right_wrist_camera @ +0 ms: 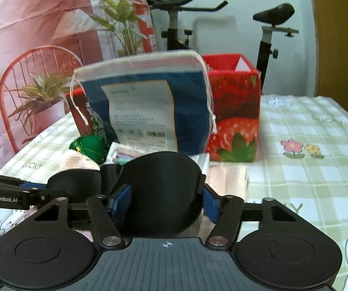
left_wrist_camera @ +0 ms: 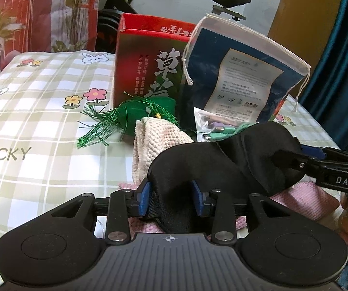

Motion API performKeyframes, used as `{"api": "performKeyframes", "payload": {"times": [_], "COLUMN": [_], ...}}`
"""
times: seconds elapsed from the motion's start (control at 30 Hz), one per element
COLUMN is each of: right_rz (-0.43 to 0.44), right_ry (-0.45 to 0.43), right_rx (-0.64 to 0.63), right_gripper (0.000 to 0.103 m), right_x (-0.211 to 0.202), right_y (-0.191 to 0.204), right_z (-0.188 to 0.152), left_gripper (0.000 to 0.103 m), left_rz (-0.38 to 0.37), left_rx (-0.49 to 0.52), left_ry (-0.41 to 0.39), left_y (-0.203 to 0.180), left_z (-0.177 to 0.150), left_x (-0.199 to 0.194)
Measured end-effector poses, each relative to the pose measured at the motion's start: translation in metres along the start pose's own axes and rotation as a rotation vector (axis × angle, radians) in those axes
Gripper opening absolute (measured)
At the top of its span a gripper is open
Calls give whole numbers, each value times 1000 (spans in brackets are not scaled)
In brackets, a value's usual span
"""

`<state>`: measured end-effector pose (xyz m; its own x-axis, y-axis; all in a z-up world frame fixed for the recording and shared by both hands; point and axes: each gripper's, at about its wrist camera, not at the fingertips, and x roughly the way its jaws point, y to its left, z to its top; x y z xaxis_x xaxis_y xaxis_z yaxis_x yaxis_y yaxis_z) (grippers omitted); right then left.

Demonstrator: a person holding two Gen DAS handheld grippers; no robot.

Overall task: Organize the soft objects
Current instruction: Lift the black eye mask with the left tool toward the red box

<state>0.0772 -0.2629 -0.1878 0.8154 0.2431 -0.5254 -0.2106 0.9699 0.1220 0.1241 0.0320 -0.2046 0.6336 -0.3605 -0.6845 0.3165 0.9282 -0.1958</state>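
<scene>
A black sleep mask (left_wrist_camera: pixel 212 160) hangs between my two grippers above the bed. My left gripper (left_wrist_camera: pixel 172 197) is shut on one end of it. My right gripper (right_wrist_camera: pixel 165 200) is shut on the other end, the mask's cup (right_wrist_camera: pixel 164 189) filling its jaws; it enters the left wrist view from the right (left_wrist_camera: pixel 292 156). A cream knitted cloth (left_wrist_camera: pixel 157 140) and a pink towel (left_wrist_camera: pixel 304 201) lie under the mask. A green tasselled ornament (left_wrist_camera: pixel 125 118) lies behind them.
A red strawberry box (right_wrist_camera: pixel 234 111) stands open at the back. A blue drawstring pouch (left_wrist_camera: pixel 241 77) leans against it, a small clear packet (left_wrist_camera: pixel 212 123) at its foot. The checked bedsheet (left_wrist_camera: pixel 40 111) stretches left. An exercise bike (right_wrist_camera: pixel 270 24) stands behind.
</scene>
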Motion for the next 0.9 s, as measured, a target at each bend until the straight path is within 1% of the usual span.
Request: {"api": "performKeyframes", "payload": {"times": [0.1, 0.23, 0.33, 0.43, 0.6, 0.77, 0.9], "right_rz": [6, 20, 24, 23, 37, 48, 53], "right_ry": [-26, -54, -49, -35, -36, -32, -26], "right_rx": [-13, -48, -64, -51, -59, -56, -38], "right_gripper": [48, 45, 43, 41, 35, 29, 26], "right_x": [-6, -13, -12, -10, -12, -13, -12], "right_y": [0, 4, 6, 4, 6, 5, 1], "right_z": [2, 4, 5, 4, 4, 4, 4], "left_gripper": [39, 41, 43, 44, 44, 44, 43], "left_rz": [4, 8, 15, 17, 29, -8, -28], "left_rx": [-9, -12, -18, -27, -51, -99, -124], "left_ry": [1, 0, -2, -3, -10, -40, -33], "left_y": [1, 1, 1, 2, 3, 8, 9], "left_z": [0, 0, 0, 0, 1, 2, 2], "left_x": [0, -1, -1, -1, -7, -23, -21]}}
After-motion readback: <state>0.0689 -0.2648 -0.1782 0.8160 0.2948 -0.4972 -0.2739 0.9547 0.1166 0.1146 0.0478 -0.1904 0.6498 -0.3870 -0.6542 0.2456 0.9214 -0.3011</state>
